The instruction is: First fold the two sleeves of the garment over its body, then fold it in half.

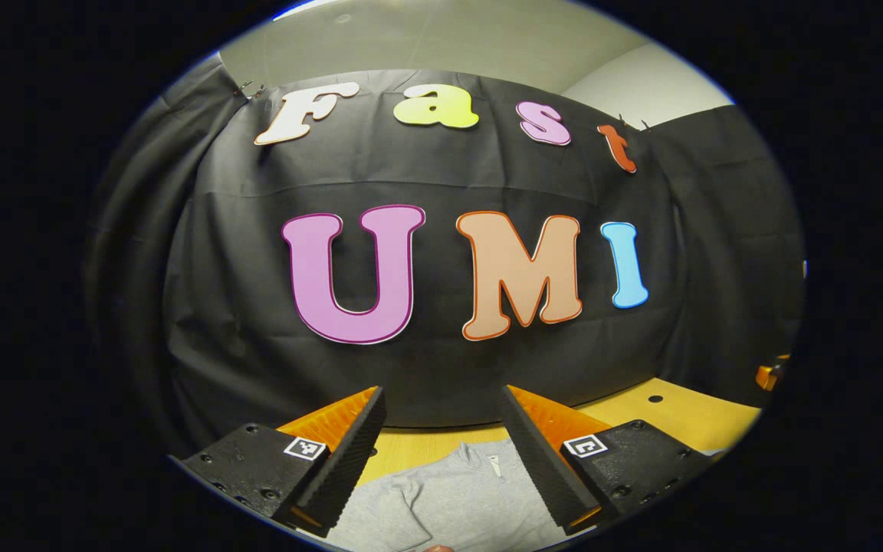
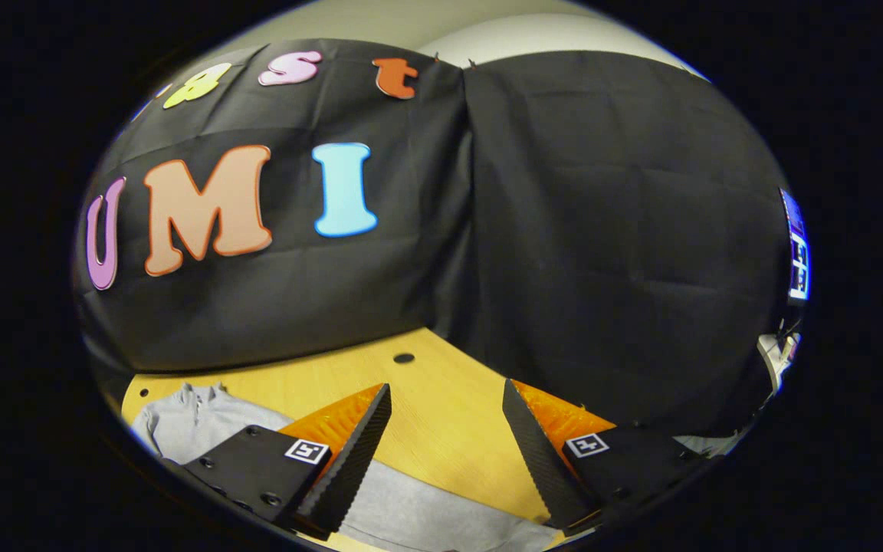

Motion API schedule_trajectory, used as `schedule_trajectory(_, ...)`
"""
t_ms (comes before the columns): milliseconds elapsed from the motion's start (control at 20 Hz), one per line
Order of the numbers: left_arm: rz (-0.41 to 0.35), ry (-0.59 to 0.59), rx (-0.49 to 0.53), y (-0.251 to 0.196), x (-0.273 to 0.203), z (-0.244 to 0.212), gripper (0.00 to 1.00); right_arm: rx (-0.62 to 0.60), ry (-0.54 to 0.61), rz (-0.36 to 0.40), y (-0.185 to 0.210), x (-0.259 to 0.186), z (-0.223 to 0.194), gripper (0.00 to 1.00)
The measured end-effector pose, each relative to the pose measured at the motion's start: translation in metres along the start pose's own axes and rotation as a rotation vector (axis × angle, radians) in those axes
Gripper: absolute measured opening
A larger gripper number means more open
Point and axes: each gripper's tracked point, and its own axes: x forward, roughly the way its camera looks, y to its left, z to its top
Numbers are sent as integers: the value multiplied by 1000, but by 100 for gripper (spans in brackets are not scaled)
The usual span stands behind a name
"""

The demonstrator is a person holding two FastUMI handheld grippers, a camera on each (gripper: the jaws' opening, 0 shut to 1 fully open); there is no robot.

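Observation:
A light grey garment (image 1: pixel 457 498) lies flat on the wooden table (image 1: pixel 679 418), its collar end toward the booth wall. My left gripper (image 1: pixel 441 406) hovers above it, open, with nothing between its fingers. In the right gripper view the same garment (image 2: pixel 196 422) spreads from the left edge, and a grey sleeve (image 2: pixel 426 517) runs under my right gripper (image 2: pixel 445 399). That gripper is open too and holds nothing, raised over the table (image 2: pixel 441 414).
Black cloth walls close the table at the back and the right. A small dark hole (image 2: pixel 403 358) marks the tabletop near the back corner, and another hole (image 1: pixel 654 399) lies to the right. An orange object (image 1: pixel 769 374) sits at the far right edge.

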Motion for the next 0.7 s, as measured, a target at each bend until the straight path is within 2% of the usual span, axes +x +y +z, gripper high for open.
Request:
schedule_trajectory(50, 4, 3, 7, -1, 1, 0, 99, 1, 58, -23, -16, 3, -26, 96)
schedule_trajectory(100, 3, 5, 5, -3, 2, 0, 96, -2, 103, -30, -24, 3, -45, 92)
schedule_trajectory(150, -3, 10, 2, -6, 2, -2, 96, -6, 146, -34, -31, 4, -64, 96)
schedule_trajectory(250, -11, 30, -3, -14, 2, -8, 96, -18, 234, -31, -42, 2, -101, 96)
schedule_trajectory(300, -14, 38, -4, -18, 2, -11, 96, -21, 276, -24, -45, 2, -117, 92)
schedule_trajectory(350, -16, 45, -6, -20, 2, -12, 96, -20, 316, -18, -48, 0, -133, 96)
schedule_trajectory(400, -16, 48, -5, -23, 3, -13, 93, -20, 350, -13, -48, 0, -143, 92)
schedule_trajectory(450, -18, 51, -5, -25, 4, -13, 93, -19, 377, -6, -49, -3, -152, 96)
schedule_trajectory(500, -21, 56, -5, -28, 5, -14, 96, -22, 403, -1, -53, -5, -164, 92)
schedule_trajectory(550, -22, 61, -3, -32, 6, -16, 96, -25, 433, 10, -53, -7, -173, 96)
schedule_trajectory(600, -25, 66, -2, -36, 7, -16, 96, -29, 464, 27, -52, -11, -182, 96)
schedule_trajectory(650, -29, 70, -2, -41, 8, -17, 96, -39, 490, 44, -51, -14, -191, 92)
schedule_trajectory(700, -33, 71, -2, -46, 9, -16, 93, -54, 512, 58, -52, -17, -199, 96)
